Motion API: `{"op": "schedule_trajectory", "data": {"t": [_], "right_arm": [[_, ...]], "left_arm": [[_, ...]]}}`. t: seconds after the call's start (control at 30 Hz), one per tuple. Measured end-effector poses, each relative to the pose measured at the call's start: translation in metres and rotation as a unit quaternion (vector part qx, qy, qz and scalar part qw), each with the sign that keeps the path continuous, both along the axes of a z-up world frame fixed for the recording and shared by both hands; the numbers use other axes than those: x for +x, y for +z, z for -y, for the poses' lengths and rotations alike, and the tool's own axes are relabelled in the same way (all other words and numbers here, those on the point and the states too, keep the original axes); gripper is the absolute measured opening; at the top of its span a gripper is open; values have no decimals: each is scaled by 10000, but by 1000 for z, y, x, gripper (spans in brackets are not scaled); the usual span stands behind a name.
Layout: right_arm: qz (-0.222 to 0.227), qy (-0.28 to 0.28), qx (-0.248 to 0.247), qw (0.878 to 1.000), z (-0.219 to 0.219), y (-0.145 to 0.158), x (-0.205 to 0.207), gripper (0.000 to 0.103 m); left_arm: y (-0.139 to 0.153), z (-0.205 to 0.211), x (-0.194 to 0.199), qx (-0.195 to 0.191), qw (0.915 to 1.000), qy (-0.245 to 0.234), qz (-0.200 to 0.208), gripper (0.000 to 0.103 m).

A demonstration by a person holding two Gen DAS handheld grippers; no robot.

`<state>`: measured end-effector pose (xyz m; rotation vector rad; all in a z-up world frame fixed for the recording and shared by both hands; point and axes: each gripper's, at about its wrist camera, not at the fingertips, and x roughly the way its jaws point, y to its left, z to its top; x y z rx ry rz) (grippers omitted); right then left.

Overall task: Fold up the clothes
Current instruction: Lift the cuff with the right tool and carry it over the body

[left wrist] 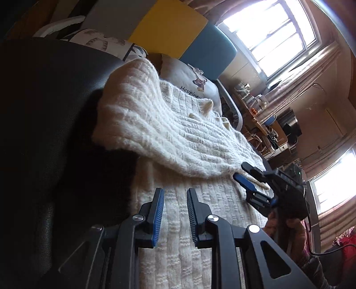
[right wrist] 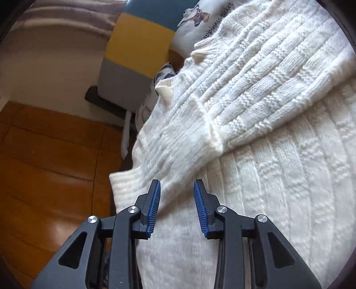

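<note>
A cream knitted sweater [left wrist: 200, 211] [right wrist: 278, 177] lies spread on a dark surface. One sleeve [left wrist: 144, 124] [right wrist: 244, 84] is folded across the body, its ribbed cuff [right wrist: 155, 155] near the edge. My left gripper [left wrist: 174, 191] hovers over the sweater's body just below the folded sleeve; its jaws stand apart with nothing pinched. My right gripper [right wrist: 176, 184] is open just above the cuff end of the sleeve, pads clear of the knit. The left wrist view shows the right gripper [left wrist: 240, 171] at the sweater's right side, held by a person's hand [left wrist: 280, 222].
A black padded surface [left wrist: 44, 111] lies left of the sweater. A printed pillow [left wrist: 189, 75] [right wrist: 200, 20] and a yellow, grey and blue panel [left wrist: 169, 24] [right wrist: 138, 44] stand beyond it. Wooden floor [right wrist: 44, 166] drops off at the sweater's edge. A cluttered desk [left wrist: 267, 115] sits under a window [left wrist: 267, 33].
</note>
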<state>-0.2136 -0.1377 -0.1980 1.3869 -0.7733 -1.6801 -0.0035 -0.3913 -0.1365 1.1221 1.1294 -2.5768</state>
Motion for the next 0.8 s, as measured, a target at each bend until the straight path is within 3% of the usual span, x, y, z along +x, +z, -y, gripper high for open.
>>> {"op": "schedule_trajectory", "data": {"t": [0.1,0.13,0.4,0.67,0.73,0.8], "right_arm": [[-120,-89,251,9996,8,0,-3,29],[-241,-102,440,9987,12,3,-2,5],[-1383,219,534,9887,33,75,8,5],[-2246,450,510,9721,57,161,1,5],[-2426,460,474,9679,64,182,-1,5],[-2569,458,411,9645,67,201,-3,5]], "left_arm": [[-1,1,3,-3,10000,-3,23,21],[0,0,4,-14,10000,-15,-9,21],[9,-8,6,98,9994,-150,-287,21],[19,-20,-21,-359,9988,-174,-287,21],[20,-23,-33,-693,9974,-144,-154,21],[18,-23,-46,-789,9966,-216,-23,21]]}}
